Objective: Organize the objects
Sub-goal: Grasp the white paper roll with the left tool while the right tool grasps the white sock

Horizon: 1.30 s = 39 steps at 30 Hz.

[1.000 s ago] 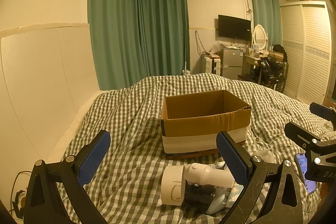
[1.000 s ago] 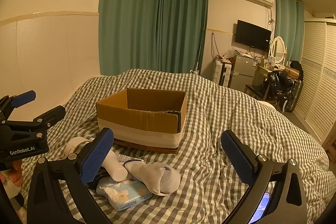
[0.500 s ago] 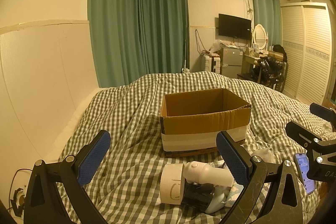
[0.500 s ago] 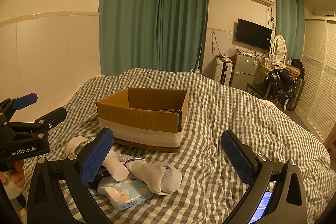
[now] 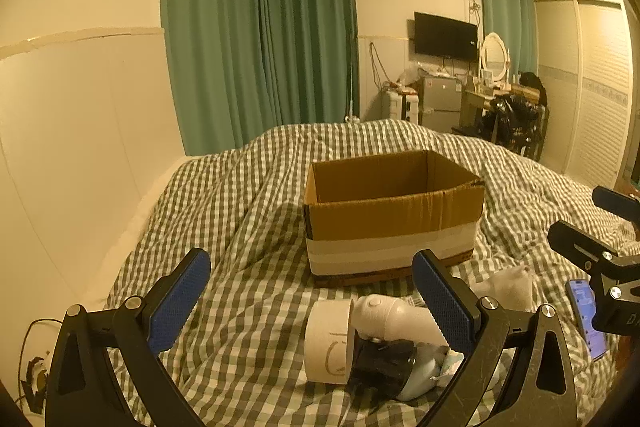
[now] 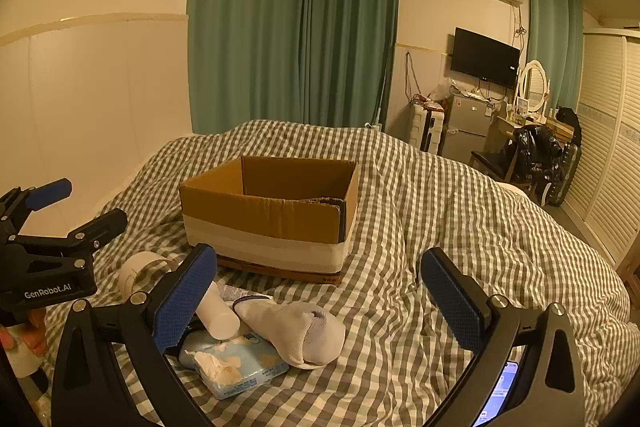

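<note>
An open, empty-looking cardboard box (image 5: 392,211) (image 6: 272,211) stands on the checked bed cover. In front of it lies a pile: a roll of tape (image 5: 330,341) (image 6: 138,269), a white bottle (image 5: 396,317) (image 6: 214,311), a white sock (image 6: 300,331) and a blue tissue pack (image 6: 236,367). My left gripper (image 5: 312,299) is open and empty above the tape roll and bottle. My right gripper (image 6: 318,291) is open and empty over the sock, to the right of the pile. The left gripper also shows in the right wrist view (image 6: 60,211), the right one in the left wrist view (image 5: 592,227).
A phone (image 5: 586,315) (image 6: 498,391) lies lit on the cover at the right. A white wall panel (image 5: 80,147) borders the bed on the left. Green curtains (image 6: 296,35), a fridge (image 6: 468,129), a TV and a wardrobe stand beyond the bed.
The left view has shifted slightly, with the box sitting a little higher in the frame. Both grippers stay open; no object has moved.
</note>
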### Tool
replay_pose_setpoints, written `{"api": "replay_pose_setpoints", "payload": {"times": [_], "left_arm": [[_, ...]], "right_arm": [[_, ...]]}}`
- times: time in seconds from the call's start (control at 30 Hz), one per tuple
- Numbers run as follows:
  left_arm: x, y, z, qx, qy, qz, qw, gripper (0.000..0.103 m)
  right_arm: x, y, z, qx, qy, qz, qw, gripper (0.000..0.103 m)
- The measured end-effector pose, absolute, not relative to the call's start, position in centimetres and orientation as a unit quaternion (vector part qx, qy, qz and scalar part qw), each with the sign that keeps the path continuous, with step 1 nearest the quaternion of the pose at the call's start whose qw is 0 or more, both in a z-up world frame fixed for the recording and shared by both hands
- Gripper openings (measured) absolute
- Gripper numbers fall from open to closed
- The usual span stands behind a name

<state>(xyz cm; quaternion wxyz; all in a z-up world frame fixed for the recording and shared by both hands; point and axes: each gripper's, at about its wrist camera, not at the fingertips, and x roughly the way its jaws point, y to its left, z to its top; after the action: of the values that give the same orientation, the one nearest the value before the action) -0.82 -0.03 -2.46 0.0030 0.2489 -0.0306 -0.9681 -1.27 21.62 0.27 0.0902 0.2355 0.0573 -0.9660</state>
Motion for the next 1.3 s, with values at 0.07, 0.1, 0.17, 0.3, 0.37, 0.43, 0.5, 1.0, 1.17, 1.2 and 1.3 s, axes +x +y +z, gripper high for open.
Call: {"api": "replay_pose_setpoints", "payload": {"times": [0.07, 0.1, 0.17, 0.3, 0.37, 0.43, 0.5, 1.0, 1.17, 1.2, 1.3], "left_arm": [[-1.2, 0.1, -3.1, 0.261, -0.032, -0.965, 0.000, 0.103], [-1.4, 0.1, -3.5, 0.266, -0.032, -0.963, 0.000, 0.103], [-2.1, 0.2, -4.4, 0.281, -0.035, -0.959, 0.001, 0.103], [-3.2, 0.1, -6.1, 0.309, -0.035, -0.950, -0.002, 0.103], [-3.8, -0.1, -7.0, 0.326, -0.034, -0.945, -0.001, 0.102], [-4.2, -0.3, -7.7, 0.336, -0.031, -0.941, -0.005, 0.102], [-4.3, -0.4, -8.1, 0.343, -0.028, -0.939, -0.008, 0.101], [-5.9, -0.8, -11.4, 0.400, -0.010, -0.916, -0.037, 0.029], [-5.5, -0.4, -10.8, 0.388, -0.024, -0.921, -0.035, 0.029], [-5.4, -0.4, -10.5, 0.384, -0.027, -0.922, -0.033, 0.029], [-5.3, -0.5, -9.6, 0.371, -0.034, -0.928, -0.028, 0.029]], "right_arm": [[-1.6, 21.7, -0.1, 0.242, 0.058, -0.964, 0.091, 0.103], [-1.9, 21.7, -0.4, 0.248, 0.059, -0.963, 0.091, 0.102], [-2.6, 21.7, -1.2, 0.263, 0.059, -0.959, 0.092, 0.102], [-4.3, 22.0, -3.6, 0.303, 0.052, -0.947, 0.093, 0.098], [-5.1, 22.2, -4.8, 0.322, 0.046, -0.941, 0.093, 0.095], [-5.7, 22.2, -5.9, 0.340, 0.042, -0.934, 0.100, 0.091], [-5.9, 22.1, -6.8, 0.351, 0.040, -0.930, 0.104, 0.088], [-5.9, 21.0, -8.7, 0.374, 0.057, -0.917, 0.127, 0.056], [-5.5, 20.8, -7.9, 0.361, 0.068, -0.922, 0.121, 0.055], [-5.4, 20.8, -7.7, 0.357, 0.069, -0.924, 0.120, 0.055], [-5.2, 20.9, -7.1, 0.346, 0.071, -0.928, 0.118, 0.055]]}}
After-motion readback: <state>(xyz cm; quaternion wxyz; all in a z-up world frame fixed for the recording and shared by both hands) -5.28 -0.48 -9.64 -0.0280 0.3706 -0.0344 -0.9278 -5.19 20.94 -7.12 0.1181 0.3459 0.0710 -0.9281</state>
